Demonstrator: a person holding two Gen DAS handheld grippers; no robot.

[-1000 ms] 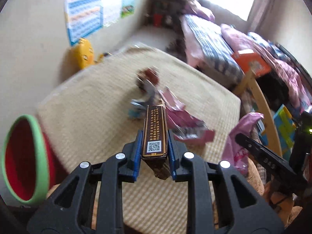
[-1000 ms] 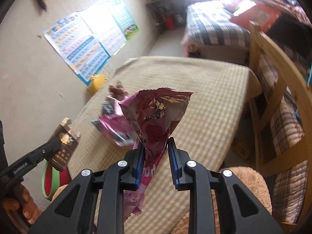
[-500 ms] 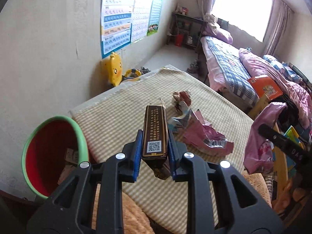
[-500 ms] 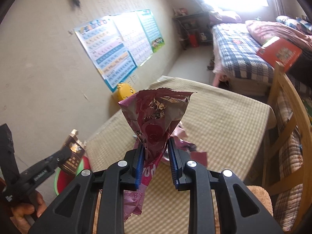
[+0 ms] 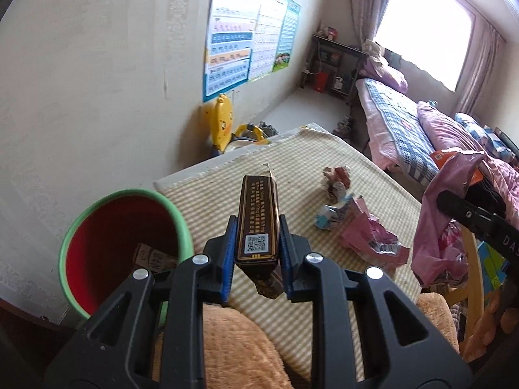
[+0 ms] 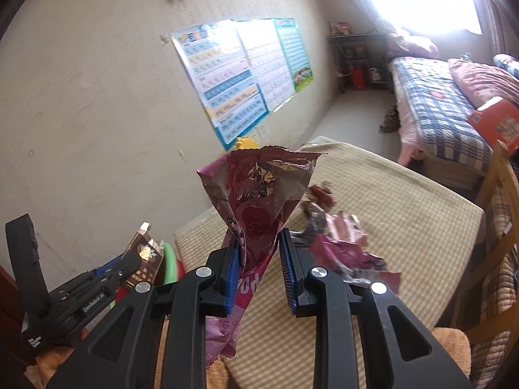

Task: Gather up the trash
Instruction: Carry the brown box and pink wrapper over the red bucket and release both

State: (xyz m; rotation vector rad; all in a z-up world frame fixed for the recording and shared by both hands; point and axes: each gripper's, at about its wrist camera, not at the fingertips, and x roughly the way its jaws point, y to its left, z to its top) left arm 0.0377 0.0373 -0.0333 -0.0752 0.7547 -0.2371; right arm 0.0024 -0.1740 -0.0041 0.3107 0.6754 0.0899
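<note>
Left hand-held gripper (image 5: 256, 246): clamped on brown carton (image 5: 258, 220), held above near worktop edge.
Right hand-held gripper (image 6: 259, 269): clamped on pink bag (image 6: 256, 214), raised over worktop.
Bin (image 5: 181, 223): red, green rim, left of worktop (image 5: 292, 159); some box inside.
Remaining trash: pink wrapper (image 5: 369, 240), blue scrap (image 5: 331, 218), crumpled wrapper (image 5: 337, 180), mid-worktop right.
Far: bed (image 5: 399, 129).

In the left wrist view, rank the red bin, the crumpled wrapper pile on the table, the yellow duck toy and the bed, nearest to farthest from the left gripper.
1. Red bin: just left of the left gripper, beside the table.
2. Wrapper pile: ahead right, on the table.
3. Yellow duck toy: beyond the table's far edge, by the wall.
4. Bed: far right, under the window.
</note>
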